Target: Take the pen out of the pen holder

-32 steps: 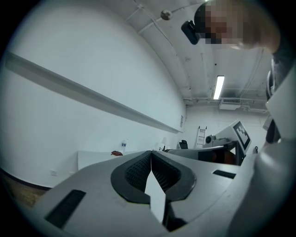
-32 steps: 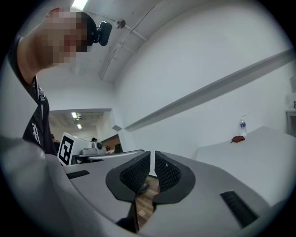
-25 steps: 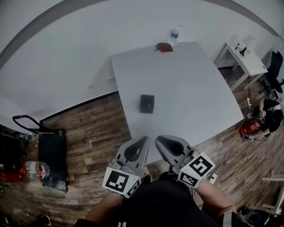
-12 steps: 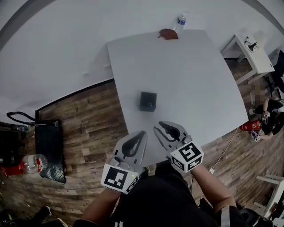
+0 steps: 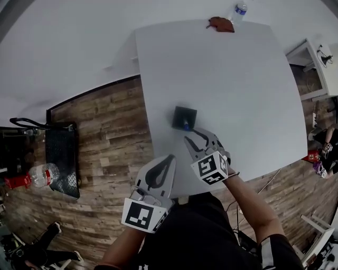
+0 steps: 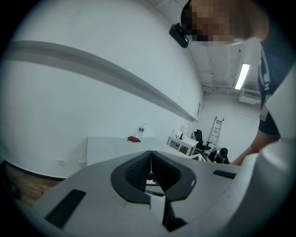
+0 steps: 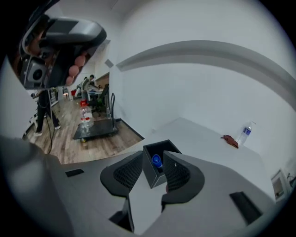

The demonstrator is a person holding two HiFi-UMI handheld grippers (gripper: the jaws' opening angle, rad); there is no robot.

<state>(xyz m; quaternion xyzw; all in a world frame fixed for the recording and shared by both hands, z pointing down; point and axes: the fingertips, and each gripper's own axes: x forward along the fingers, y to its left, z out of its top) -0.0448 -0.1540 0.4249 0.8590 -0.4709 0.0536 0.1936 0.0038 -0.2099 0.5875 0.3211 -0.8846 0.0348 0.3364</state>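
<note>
A black square pen holder (image 5: 184, 117) stands on the white table (image 5: 237, 89), near its left side. A blue-capped pen (image 5: 186, 125) sticks up inside it. My right gripper (image 5: 201, 139) hovers just short of the holder, its jaws opening, nothing pressed between them. The right gripper view looks past the fingertips (image 7: 133, 167) at the holder (image 7: 152, 175) and the pen's blue cap (image 7: 157, 160), framed between the two jaws. My left gripper (image 5: 169, 158) hangs over the table's near edge, shut and empty; its pads (image 6: 138, 167) meet.
A water bottle (image 5: 238, 10) and a reddish-brown object (image 5: 221, 24) lie at the table's far edge. A black cart (image 5: 62, 158) with a plastic bottle (image 5: 41, 174) stands on the wood floor at left. A small white side table (image 5: 311, 63) is at right.
My right gripper has moved forward and down over the table to the pen holder, and its jaws have gone from shut to wide apart. The left gripper has shifted slightly forward.
</note>
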